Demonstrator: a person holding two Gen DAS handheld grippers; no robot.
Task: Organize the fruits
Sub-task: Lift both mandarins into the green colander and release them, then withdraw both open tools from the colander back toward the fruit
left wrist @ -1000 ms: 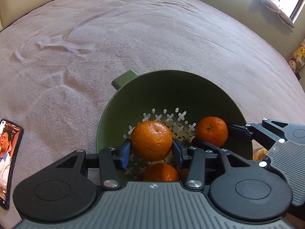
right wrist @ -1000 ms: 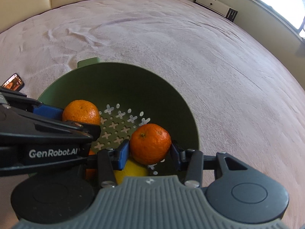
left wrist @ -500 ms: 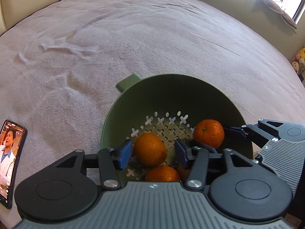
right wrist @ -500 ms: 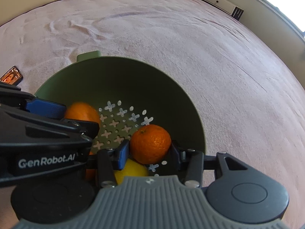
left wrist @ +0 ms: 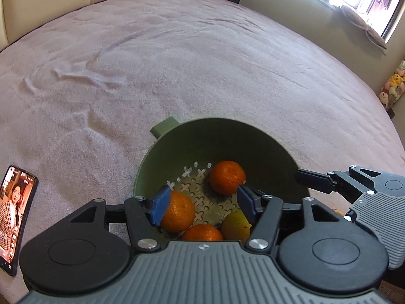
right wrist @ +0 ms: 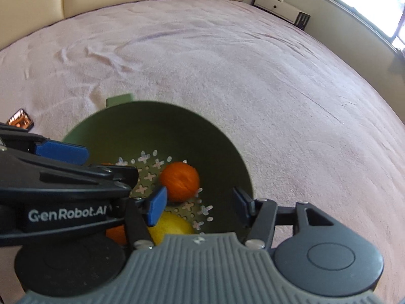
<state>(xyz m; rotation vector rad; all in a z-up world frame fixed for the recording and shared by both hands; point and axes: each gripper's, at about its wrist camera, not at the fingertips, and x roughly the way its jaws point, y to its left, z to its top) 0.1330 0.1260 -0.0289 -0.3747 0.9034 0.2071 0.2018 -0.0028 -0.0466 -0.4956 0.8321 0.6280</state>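
Left gripper (left wrist: 202,206): blue-padded jaws have just been opening and stand released, gripping nothing. A round orange mandarin with dimpled peel (left wrist: 178,211) lies just inside its left pad; contact cannot be judged. A second mandarin (left wrist: 202,232) and a yellow-green lemon (left wrist: 236,224) lie nearest the gripper body. A third, motion-blurred mandarin (left wrist: 227,177) sits beyond the right pad.

Right gripper (right wrist: 200,204): jaws likewise just opening, released; the blurred mandarin (right wrist: 180,181) lies loose ahead of its left pad, the lemon (right wrist: 170,226) below that pad.

All the fruit rests in the olive-green plastic colander with cross-shaped holes (left wrist: 265,147), beneath both grippers, on a mauve plush bedspread (left wrist: 177,63).

Only the left view shows the lit smartphone screen (left wrist: 15,215), far left of its gripper, and soft toys (left wrist: 393,83) far right; only the right view shows the "GenRobot.AI" lettering on the left gripper (right wrist: 68,214).
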